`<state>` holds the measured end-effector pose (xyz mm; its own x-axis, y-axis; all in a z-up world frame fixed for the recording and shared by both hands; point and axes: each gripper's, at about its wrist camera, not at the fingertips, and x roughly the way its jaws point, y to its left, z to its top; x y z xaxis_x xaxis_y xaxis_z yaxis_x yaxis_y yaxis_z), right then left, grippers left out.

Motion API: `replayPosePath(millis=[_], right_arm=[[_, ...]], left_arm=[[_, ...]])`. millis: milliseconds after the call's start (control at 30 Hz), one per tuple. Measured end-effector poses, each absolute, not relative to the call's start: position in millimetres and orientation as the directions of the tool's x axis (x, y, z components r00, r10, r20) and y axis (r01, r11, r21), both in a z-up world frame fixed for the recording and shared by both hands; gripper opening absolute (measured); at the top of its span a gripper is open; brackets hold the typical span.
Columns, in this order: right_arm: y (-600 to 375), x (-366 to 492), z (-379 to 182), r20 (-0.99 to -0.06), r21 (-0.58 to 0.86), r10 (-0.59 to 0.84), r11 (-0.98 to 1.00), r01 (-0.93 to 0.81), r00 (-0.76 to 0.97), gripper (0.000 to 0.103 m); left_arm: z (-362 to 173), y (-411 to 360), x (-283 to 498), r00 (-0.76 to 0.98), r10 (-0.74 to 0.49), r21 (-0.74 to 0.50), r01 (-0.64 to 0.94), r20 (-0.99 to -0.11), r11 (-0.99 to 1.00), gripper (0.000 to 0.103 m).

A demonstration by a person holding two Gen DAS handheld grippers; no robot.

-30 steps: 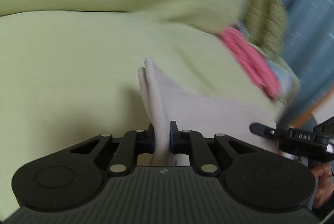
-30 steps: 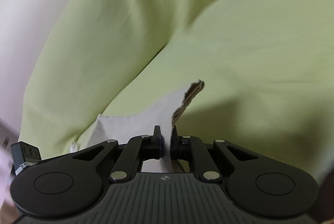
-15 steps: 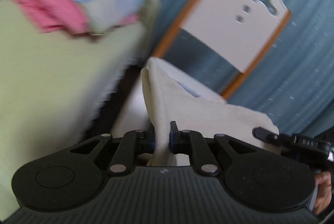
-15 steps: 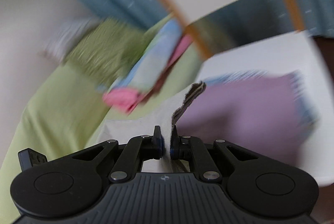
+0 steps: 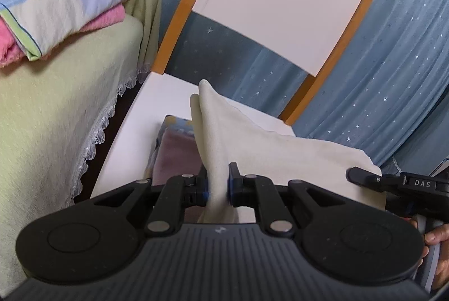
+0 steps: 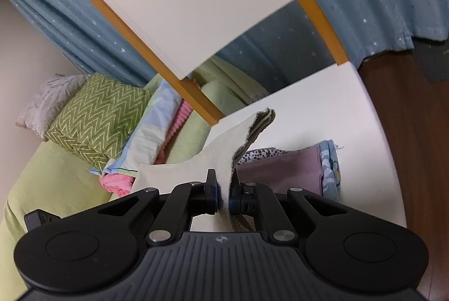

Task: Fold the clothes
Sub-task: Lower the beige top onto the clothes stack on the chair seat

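A white chair (image 5: 174,104) with orange side rails stands just beside a bed, its seat smooth and bare around a small stack of folded clothes. The chair back (image 6: 193,9) is a flat white panel with a wavy cut-out and two round holes. Behind it hangs a blue curtain (image 5: 393,62) in soft vertical pleats, dotted with tiny white stars. To the right of the seat in the right wrist view lies a dark brown wooden floor (image 6: 421,160).

The bed (image 5: 56,110) is covered by a pale green sheet with a white lace scalloped hem hanging over its side. On it sits a pile of bedding: a fluffy pink blanket (image 5: 109,17) at the bottom, a thin quilt (image 5: 64,3) in blue and pale green patches over it, and a green zigzag cushion (image 6: 98,115) on top, with a whitish pillow (image 6: 47,101) behind.

The folded cream cloth (image 5: 269,152), thick and matte, is held up in the air over the chair seat, stretched between the two tools. The left gripper (image 5: 218,183) is clamped tight on one folded edge, and the right gripper (image 6: 223,190) pinches the other end, where the layered hem pokes out past its tips. Below the cloth, on the seat, rests the stack: a mauve garment (image 6: 283,169) over a speckled one, with a blue patterned piece showing at the edge. A hand (image 5: 437,239) grips the right tool's handle.
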<state>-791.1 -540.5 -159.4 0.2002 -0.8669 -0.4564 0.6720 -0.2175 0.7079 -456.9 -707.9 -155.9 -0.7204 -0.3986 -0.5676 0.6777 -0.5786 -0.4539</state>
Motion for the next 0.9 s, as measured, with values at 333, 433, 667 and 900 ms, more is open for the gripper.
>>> replayPosePath(millis=[333,433,667,900], right_arm=[[-549,-790,-177,-0.513,0.689,-0.838,-0.272,0.672,0.187,0.010],[-556,-799,-195,-0.567,0.671,-0.809,-0.342,0.658,0.157,0.027],[-558,-817,-216,-0.531,0.736,-0.831,-0.355,0.577,0.166,0.032],[-560,-806,-210,-0.508,0.668,-0.855,-0.311,0.676,0.108,0.006]], left_arm=[[-171,-726,-460,-0.721,-0.384,-0.443,0.671,-0.577,-0.595,0.013],[-184,-734,-461,-0.696,-0.373,-0.430,0.690,-0.614,-0.582,0.017],[-190,-761,-448,-0.738,-0.361,-0.518,0.664,-0.570,-0.539,0.032],[-189,-765,-455,-0.746,-0.387,-0.475,0.651,-0.542,-0.592,0.006]])
